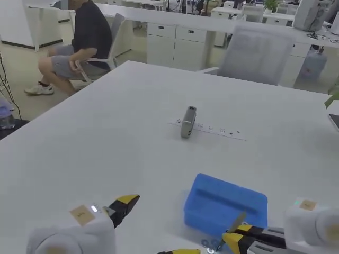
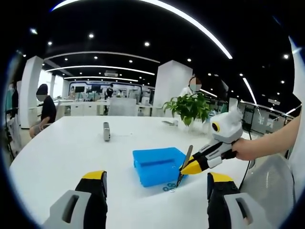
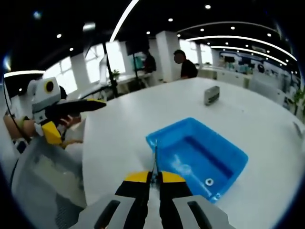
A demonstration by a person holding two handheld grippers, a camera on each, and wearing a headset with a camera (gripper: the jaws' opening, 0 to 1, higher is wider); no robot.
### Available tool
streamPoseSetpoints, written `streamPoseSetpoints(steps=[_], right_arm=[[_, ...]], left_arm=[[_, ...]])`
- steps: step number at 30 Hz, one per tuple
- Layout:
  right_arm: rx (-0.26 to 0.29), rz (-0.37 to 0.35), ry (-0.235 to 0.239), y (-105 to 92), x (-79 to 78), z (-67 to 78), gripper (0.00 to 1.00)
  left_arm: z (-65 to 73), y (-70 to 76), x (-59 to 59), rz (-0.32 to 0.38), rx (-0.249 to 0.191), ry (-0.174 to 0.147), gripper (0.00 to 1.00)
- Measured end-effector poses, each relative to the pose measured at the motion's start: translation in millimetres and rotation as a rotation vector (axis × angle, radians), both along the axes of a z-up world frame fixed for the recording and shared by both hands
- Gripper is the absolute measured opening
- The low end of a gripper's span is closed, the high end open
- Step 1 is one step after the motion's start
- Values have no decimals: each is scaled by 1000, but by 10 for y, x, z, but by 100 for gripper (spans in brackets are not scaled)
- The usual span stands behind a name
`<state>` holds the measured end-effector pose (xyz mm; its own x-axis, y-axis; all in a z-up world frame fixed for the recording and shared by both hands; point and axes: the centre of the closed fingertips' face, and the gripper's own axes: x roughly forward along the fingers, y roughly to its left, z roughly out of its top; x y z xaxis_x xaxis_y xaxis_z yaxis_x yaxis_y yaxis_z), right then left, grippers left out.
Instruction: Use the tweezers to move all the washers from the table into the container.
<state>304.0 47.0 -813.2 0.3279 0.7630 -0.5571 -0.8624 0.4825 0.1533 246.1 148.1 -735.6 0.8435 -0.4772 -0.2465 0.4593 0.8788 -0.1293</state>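
1. Head view: a white table [image 1: 106,137] carries a blue container [image 1: 225,203] near its front edge and a small grey device [image 1: 188,121] further back, well apart from it. A few washers [image 1: 209,244] lie on the table just beside the container's near wall. The left gripper [image 1: 164,225] sits at the lower left with its yellow-tipped jaws spread wide and nothing between them. The right gripper [image 1: 230,236] comes in from the lower right, clamped on the tweezers [image 1: 238,218]. A person [image 1: 85,37] sits on a chair beyond the far corner.
2. Left gripper view: its own two jaws rise far apart, released, with the container between and beyond them. The right gripper enters from the right, held by a hand [image 2: 243,149], its jaws pinched on the tweezers, which slant down to the washers on the table at the container's front corner. I cannot tell whether the tips touch a washer. A potted plant [image 2: 190,107] stands behind.
3. Right gripper view: its own jaws are closed together on the tweezers, which point toward the container's near rim. A single washer [image 3: 208,182] lies inside the container, on its floor. The left gripper hovers at the left, beyond the table edge.
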Motion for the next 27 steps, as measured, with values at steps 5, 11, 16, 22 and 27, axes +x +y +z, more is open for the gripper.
streamPoseSetpoints(steps=[5,11,16,22,27], right_arm=[[-9,-20,-12,-10,79,25,3],[-38,-4,-32,18,132,-3,3],[-21,-4,-15,34,140,37,4],[-22,4,-2,59,26,6,4],[-40,9,0,47,24,-25,4]], left_arm=[[-14,-5,-4,-4,8,6,88],[-14,-23,-9,-12,-7,11,87],[-23,-30,-10,-16,-5,15,86],[17,-40,-10,-17,-28,2,87],[0,-52,-16,-25,-23,10,86]])
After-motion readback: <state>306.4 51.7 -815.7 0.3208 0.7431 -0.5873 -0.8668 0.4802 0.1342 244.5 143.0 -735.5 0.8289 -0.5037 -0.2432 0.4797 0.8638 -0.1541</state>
